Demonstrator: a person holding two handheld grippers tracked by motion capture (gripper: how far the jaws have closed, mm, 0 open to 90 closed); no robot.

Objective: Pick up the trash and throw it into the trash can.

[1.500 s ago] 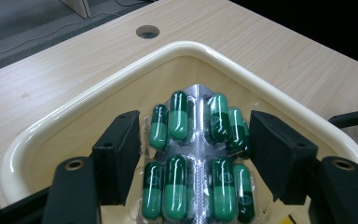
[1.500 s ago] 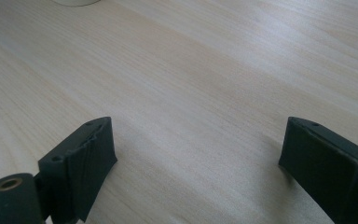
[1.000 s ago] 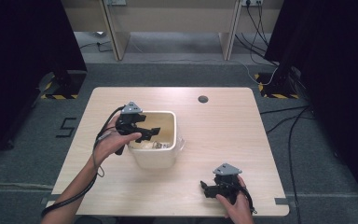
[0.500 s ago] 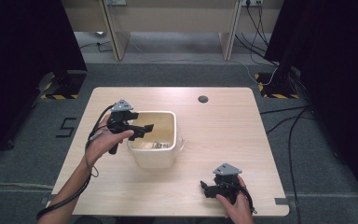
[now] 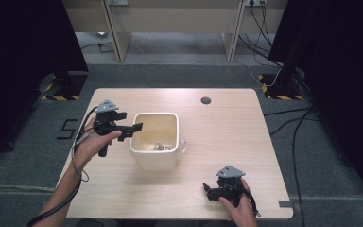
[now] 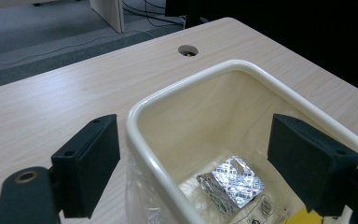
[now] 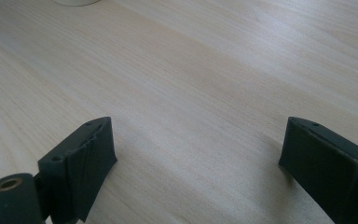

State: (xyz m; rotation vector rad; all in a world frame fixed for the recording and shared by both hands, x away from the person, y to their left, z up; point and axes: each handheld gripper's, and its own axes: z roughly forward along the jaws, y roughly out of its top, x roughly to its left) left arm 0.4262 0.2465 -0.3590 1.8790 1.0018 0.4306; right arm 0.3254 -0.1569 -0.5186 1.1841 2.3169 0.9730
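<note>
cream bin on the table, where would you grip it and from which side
Grip the cream bin by its rolled top rim, coming from above on the left wall. The left gripper is already open there, jaws astride that rim. The walls look smooth, and the clear liner draped outside may slip.

A cream, square-mouthed plastic bin with rounded corners and a thick rolled rim stands upright on the pale wooden surface, toward its left half and nearer to the person than the surface's small round cable hole. A thin clear liner hangs inside the bin. At the bottom of the bin lies a crumpled silver foil blister pack, with a printed clear wrapper and a bit of yellow just beside it.
</note>
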